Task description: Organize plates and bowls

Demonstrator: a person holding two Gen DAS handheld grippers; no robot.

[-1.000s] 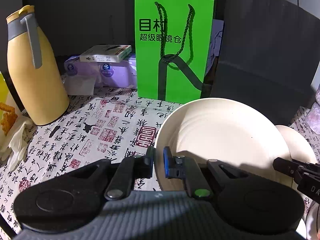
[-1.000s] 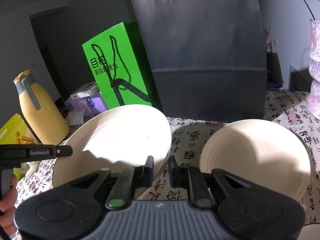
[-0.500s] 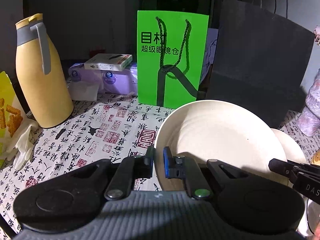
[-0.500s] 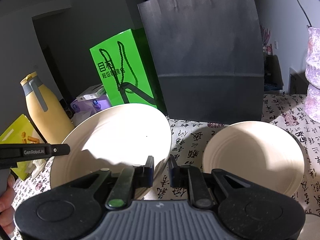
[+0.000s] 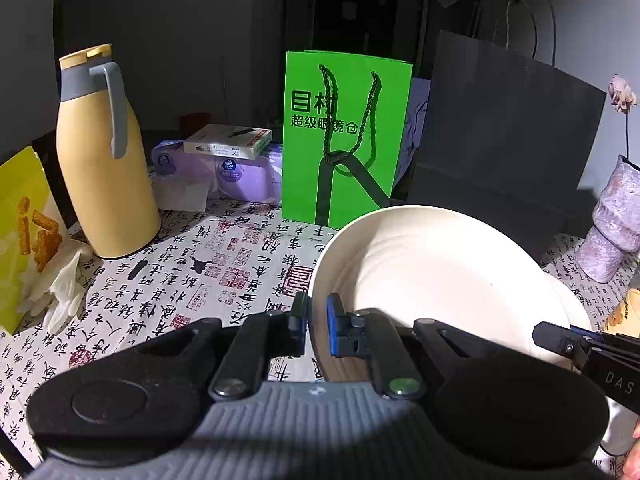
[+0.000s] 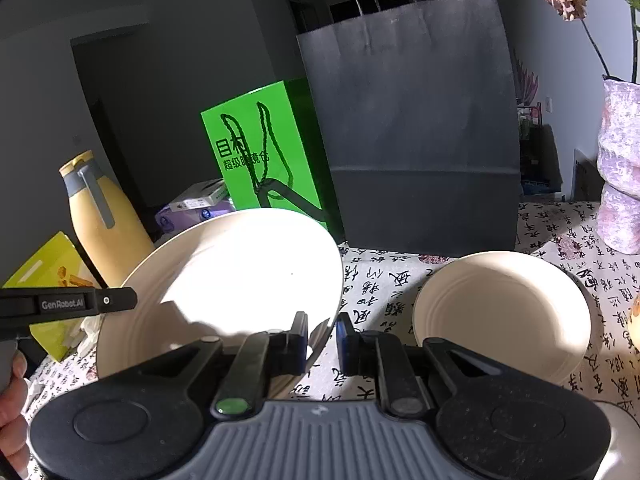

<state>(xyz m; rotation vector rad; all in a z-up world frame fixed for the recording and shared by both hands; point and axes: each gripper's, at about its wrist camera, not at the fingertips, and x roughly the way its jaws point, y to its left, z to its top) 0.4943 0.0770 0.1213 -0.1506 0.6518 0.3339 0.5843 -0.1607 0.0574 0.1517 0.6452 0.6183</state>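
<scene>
**2 grippers on 1 cream plate, raised over the table**

The left gripper [image 5: 317, 322] reaches forward low over the table and pinches the near-left rim of the large cream plate [image 5: 432, 276], the rim running between its 2 blue-padded fingers. The right gripper [image 6: 322, 334] reaches forward at about the same height, its 2 fingers on either side of the plate's [image 6: 240, 280] near-right edge with only a narrow gap; whether they actually press the rim I cannot tell. In the right wrist view the left gripper's [image 6: 120, 300] black finger crosses the plate's left side, and part of a bare hand [image 6: 12, 408] shows at the lower left edge.

The plate is clear of the patterned tablecloth [image 5: 180, 280] and tilted, its far edge higher than the near edge, its hollow face turned up and toward the cameras. Nothing lies in it. Its long span runs left to right between the 2 grippers.

To its right a cream bowl [image 6: 504, 316] sits upright on the cloth, holding nothing, apart from the plate. Behind stand a green paper bag [image 5: 344, 136] and a dark grey paper bag [image 6: 412, 120], both upright; their contents are hidden. A yellow thermos jug [image 5: 100, 160] stands at the left, and a pale mottled vase [image 6: 620, 168] holding a dried flower at the right.
</scene>
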